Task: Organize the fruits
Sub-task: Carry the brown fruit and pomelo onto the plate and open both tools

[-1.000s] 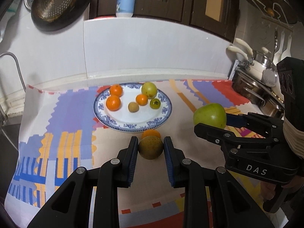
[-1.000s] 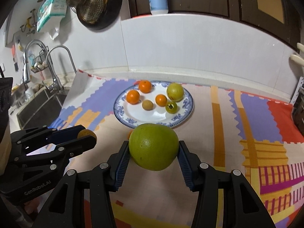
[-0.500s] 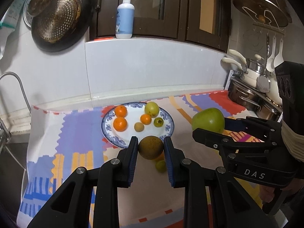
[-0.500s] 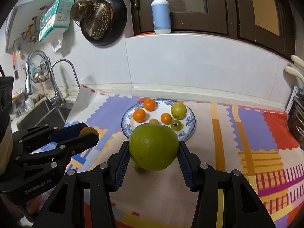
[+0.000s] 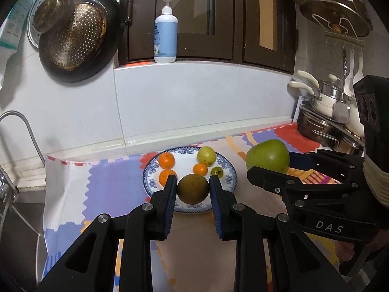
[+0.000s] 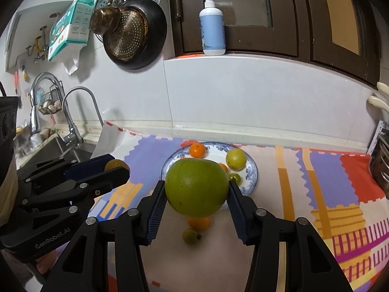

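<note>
Left wrist view: left gripper (image 5: 193, 189) clenched on brown fruit (image 5: 192, 188), raised since a second ago, now over near rim of plate (image 5: 228, 174); mat (image 5: 109, 185) sits lower in view. Right gripper (image 6: 196, 192) grasps green fruit (image 6: 196, 187), also lifted. Orange (image 6: 198, 222) and small green fruit (image 6: 190, 236) lie on mat, uncovered by lift. Plate holds oranges, yellow-green fruit, possibly more behind held fruit.
</note>
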Demonstrator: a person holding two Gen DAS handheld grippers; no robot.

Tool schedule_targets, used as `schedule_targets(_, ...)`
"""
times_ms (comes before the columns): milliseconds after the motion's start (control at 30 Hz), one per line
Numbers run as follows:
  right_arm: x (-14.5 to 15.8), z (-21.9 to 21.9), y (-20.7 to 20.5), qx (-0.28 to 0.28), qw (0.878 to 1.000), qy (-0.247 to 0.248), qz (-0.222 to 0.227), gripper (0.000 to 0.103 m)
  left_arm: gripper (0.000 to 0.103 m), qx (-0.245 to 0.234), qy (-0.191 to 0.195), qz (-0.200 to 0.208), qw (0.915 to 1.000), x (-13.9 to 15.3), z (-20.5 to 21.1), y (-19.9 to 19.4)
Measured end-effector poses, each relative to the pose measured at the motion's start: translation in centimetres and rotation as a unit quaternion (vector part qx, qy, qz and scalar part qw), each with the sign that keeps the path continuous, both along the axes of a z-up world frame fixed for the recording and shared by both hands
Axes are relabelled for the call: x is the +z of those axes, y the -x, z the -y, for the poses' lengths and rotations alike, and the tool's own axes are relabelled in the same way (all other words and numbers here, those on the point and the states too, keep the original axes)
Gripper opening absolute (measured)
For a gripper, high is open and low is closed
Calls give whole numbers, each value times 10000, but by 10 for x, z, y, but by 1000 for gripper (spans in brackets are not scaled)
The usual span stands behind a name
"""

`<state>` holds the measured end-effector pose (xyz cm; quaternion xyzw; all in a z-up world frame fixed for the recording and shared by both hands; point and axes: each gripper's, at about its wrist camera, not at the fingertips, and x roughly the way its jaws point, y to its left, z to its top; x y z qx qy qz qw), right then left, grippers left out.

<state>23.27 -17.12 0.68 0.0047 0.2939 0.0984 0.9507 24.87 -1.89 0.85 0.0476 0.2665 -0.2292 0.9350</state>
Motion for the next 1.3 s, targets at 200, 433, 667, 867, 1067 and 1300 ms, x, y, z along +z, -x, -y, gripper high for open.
schedule_targets(200,4,-9,-16,6,10000,39,49,51,28,-11,-24,3,10000,1,-4,-18)
schedule_targets(433,2,-16,-43,51,9999,113,-13,51,28,20,-94,-50,9999,-4,-7,-44)
schedule_targets(667,-5,-19,-72,120,9997,182,-92,51,28,42,-155,-149,9998,-14,-7,-77)
schedule_targets(867,-16,-20,-102,206,9992,277,-210,51,28,61,-213,-342,9992,-29,-5,-102)
schedule_targets(1067,-33,-18,-130,278,9984,294,-398,51,28,52,-287,-583,9979,-50,0,-116)
schedule_targets(1300,-58,-14,-158,377,9962,311,-726,50,28,-67,-412,-924,9948,-80,12,-126)
